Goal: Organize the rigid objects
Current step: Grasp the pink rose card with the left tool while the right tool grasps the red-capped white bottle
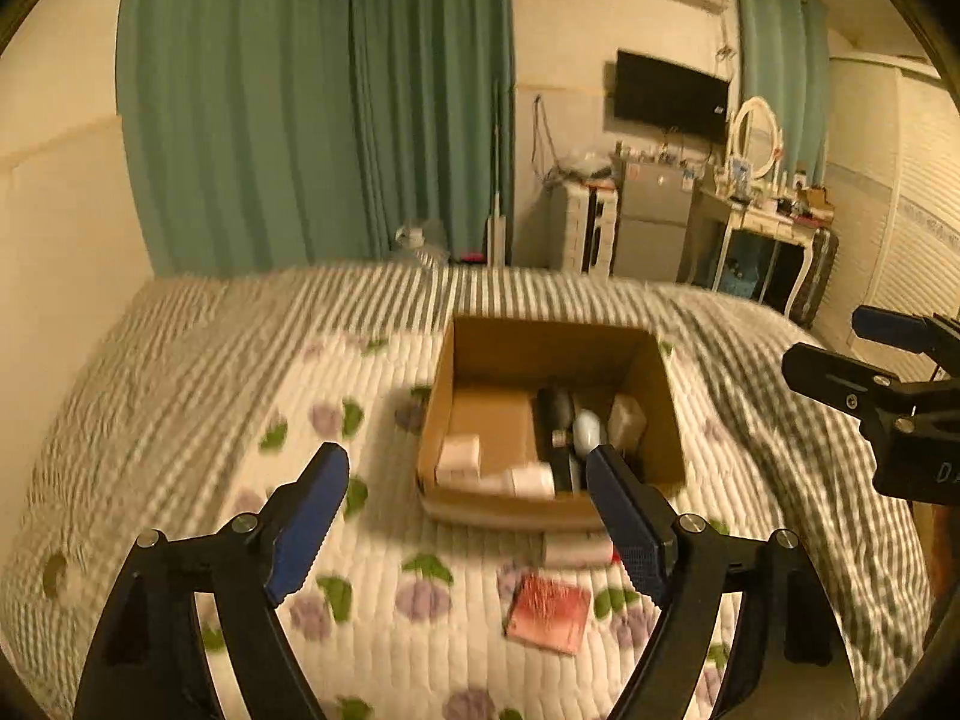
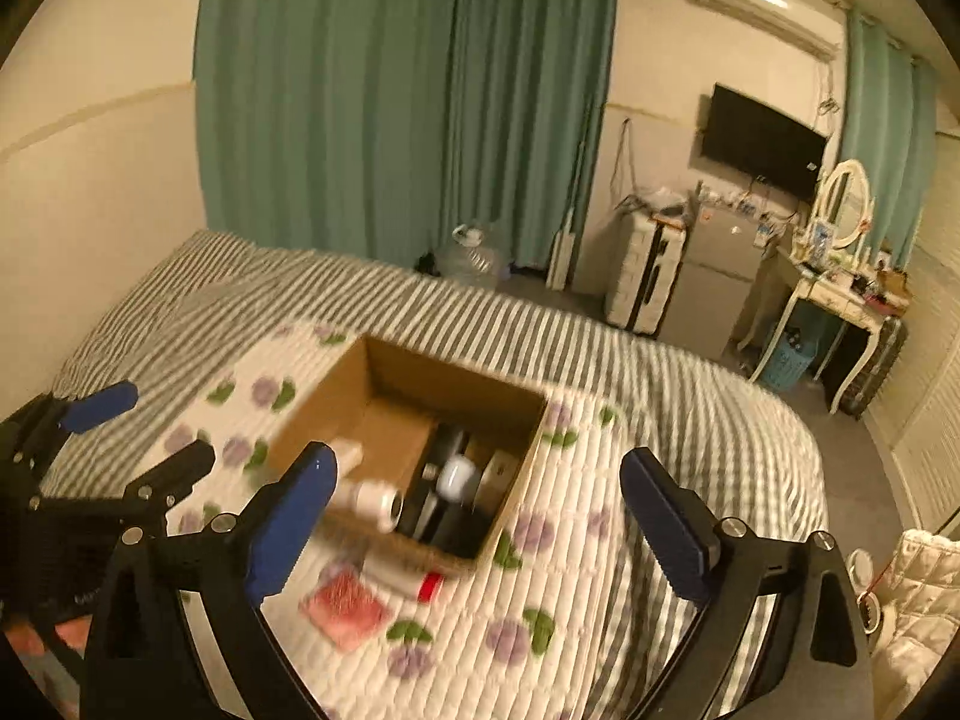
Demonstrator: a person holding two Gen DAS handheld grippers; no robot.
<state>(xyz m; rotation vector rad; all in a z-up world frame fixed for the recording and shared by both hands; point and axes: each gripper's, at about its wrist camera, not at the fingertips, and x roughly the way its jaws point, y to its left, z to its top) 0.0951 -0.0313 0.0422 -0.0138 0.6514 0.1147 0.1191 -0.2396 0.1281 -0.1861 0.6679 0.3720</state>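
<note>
An open cardboard box (image 1: 657,414) (image 2: 336,402) sits on the flowered quilt (image 1: 384,612) on the bed. It holds white jars, a dark bottle and a pale blue round thing. A red flat packet (image 1: 549,612) (image 2: 345,603) lies on the quilt in front of the box. A white tube with a red cap (image 1: 579,552) (image 2: 402,579) lies between packet and box. My left gripper (image 1: 468,516) is open and empty, held above the box's near edge. My right gripper (image 2: 477,510) is open and empty above the box. The right gripper also shows in the left wrist view (image 1: 840,354).
A grey-striped sheet (image 1: 240,324) covers the rest of the bed. Teal curtains (image 1: 312,102) hang behind it. A water jug (image 2: 471,261), a suitcase (image 2: 639,276), a small fridge (image 2: 714,282) and a dressing table (image 2: 834,300) stand beyond the bed's far side.
</note>
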